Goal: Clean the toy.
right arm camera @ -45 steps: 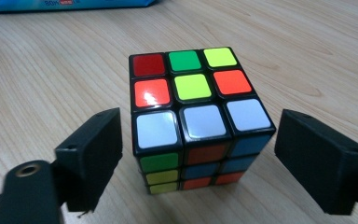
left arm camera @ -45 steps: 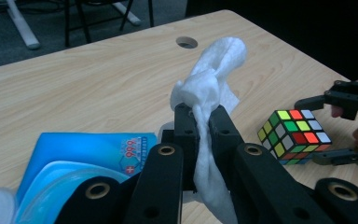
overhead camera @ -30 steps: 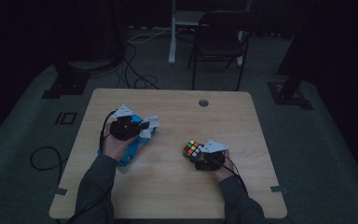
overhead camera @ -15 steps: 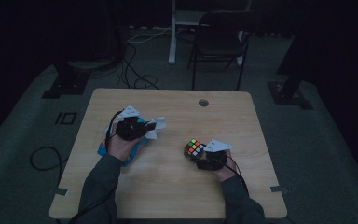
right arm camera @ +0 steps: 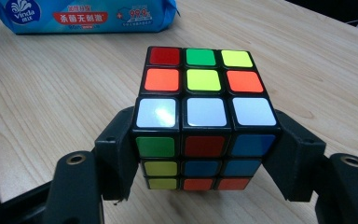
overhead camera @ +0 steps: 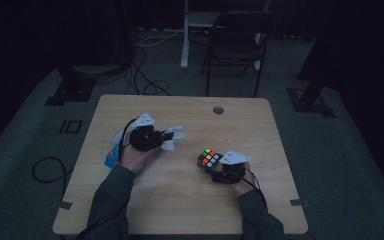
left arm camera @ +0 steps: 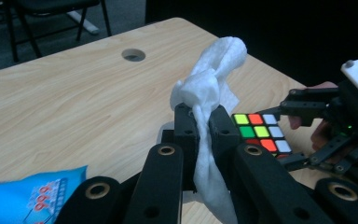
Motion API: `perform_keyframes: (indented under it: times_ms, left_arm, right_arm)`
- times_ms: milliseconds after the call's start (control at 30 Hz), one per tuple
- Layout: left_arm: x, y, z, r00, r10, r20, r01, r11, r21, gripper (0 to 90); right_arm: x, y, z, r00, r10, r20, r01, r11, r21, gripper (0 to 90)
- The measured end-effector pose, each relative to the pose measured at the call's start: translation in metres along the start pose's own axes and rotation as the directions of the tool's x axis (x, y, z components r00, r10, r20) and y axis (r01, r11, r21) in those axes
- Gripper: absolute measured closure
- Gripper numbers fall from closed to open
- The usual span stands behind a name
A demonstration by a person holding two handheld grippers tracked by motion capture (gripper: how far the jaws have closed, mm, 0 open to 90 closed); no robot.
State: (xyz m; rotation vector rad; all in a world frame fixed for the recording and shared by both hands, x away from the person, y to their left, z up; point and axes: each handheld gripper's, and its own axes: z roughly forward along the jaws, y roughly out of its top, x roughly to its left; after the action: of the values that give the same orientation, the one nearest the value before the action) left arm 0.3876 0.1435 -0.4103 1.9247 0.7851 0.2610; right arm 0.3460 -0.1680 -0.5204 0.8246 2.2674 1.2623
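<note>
A white wet wipe [left arm camera: 212, 70] hangs twisted between the jaws of my left gripper [left arm camera: 200, 119], which is shut on it. In the high view the left gripper [overhead camera: 166, 136] holds the wipe [overhead camera: 175, 135] above the table, right of the blue wipes pack [overhead camera: 112, 156]. A scrambled colour cube [right arm camera: 200, 84] stands on the table with my right gripper [right arm camera: 205, 149] shut on its two sides. From above, the cube [overhead camera: 208, 158] sits just left of the right hand, and the right gripper [overhead camera: 213, 165] reaches it from the right.
The blue wipes pack [right arm camera: 88, 16] lies at the table's left part. A round cable hole [overhead camera: 218, 110] sits near the far edge of the wooden table [overhead camera: 250, 130]. A black chair [overhead camera: 235, 45] and floor cables are beyond the table.
My left gripper has moved right, off the blue pack, carrying the white wipe toward the cube. The right gripper and cube have stayed in place.
</note>
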Motion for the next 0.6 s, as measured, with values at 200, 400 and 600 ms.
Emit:
perform_keyframes:
  times_ms: [200,400,600]
  left_arm:
    - [-0.009,0.004,0.004,0.9996,0.013,0.024,-0.013,0.9999,-0.010,86.1]
    - [-0.015,0.004,0.009,0.9989,0.021,0.042,-0.021,0.9998,-0.006,86.1]
    - [-0.020,0.005,0.013,0.9980,0.026,0.058,-0.026,0.9996,-0.009,86.1]
  right_arm:
    - [0.000,0.002,-0.002,0.9999,0.016,-0.005,-0.016,0.9998,-0.012,34.6]
    - [-0.001,0.003,-0.003,0.9999,0.016,0.001,-0.016,0.9998,-0.011,34.6]
    - [0.000,0.004,-0.004,0.9998,0.019,0.001,-0.019,0.9997,-0.017,34.6]
